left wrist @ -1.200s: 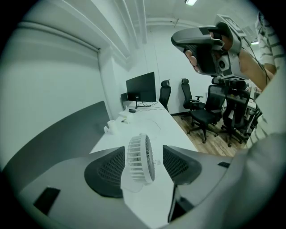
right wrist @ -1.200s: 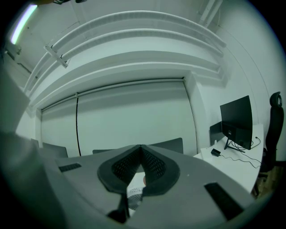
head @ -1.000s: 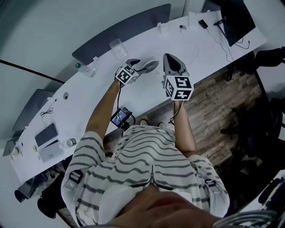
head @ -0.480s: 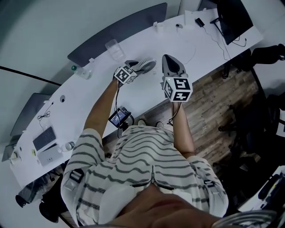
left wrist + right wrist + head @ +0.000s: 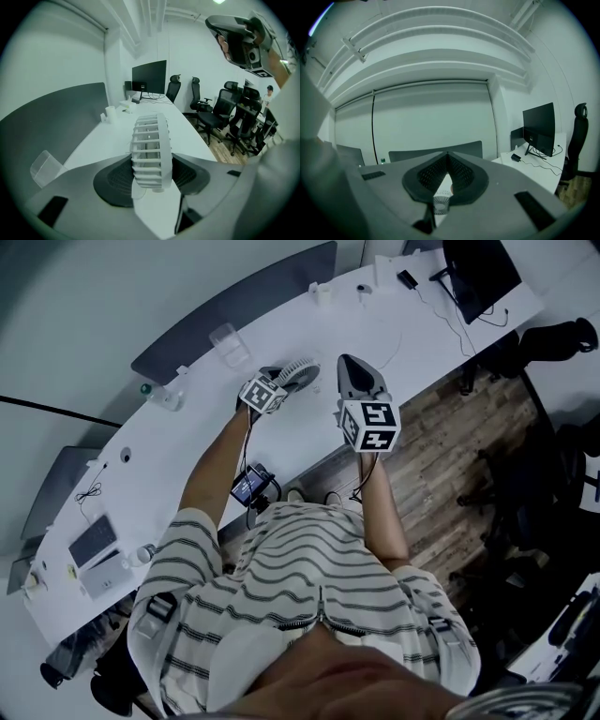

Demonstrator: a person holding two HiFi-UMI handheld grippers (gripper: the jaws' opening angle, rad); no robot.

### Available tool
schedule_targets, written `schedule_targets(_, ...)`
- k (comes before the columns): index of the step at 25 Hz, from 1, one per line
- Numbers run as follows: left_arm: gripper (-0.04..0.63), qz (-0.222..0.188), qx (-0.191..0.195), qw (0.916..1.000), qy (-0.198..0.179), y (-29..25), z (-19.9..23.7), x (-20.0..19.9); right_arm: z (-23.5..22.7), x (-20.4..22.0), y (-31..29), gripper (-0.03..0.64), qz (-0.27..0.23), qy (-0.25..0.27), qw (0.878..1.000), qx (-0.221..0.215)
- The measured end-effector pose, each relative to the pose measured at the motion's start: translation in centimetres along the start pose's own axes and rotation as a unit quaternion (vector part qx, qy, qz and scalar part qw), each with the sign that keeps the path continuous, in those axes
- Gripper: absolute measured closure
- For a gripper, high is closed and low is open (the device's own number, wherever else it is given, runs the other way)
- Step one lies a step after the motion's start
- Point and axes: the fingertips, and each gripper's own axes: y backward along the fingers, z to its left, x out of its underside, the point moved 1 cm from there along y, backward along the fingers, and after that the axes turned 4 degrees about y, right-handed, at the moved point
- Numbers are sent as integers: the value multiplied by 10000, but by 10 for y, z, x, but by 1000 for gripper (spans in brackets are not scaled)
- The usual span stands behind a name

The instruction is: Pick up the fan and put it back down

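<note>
Standing edge-on between the jaws of the left gripper, the white fan shows its round slatted grille, and its foot appears to rest on the white surface. Those jaws have just been closing. Their dark pads lie against the two faces of the grille with no gap showing on either side (the grille covers part of the left pad, so contact there is judged from the outline alone). This gripper slants downward onto the fan from the person's side.

In the head view the fan sits near the front edge of the curved surface, below a clear cup and just left of the right gripper. The right gripper is held apart from the fan, pointing nearly level toward the grey divider panel at the back of the surface. Its jaws are together at the tips with nothing between them (a narrow wedge below the tips lets a small patch of the surface and the fan show through).

Farther along the surface stands a dark monitor. Black office chairs stand on the wooden floor to the right. The person wears a striped shirt.
</note>
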Motion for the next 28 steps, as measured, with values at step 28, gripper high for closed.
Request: schedule_targets(28, 368, -1182, -1057, 9792, 1266, 102, -41, -96, 8, -6, 24, 606, -39, -62, 10000, -58)
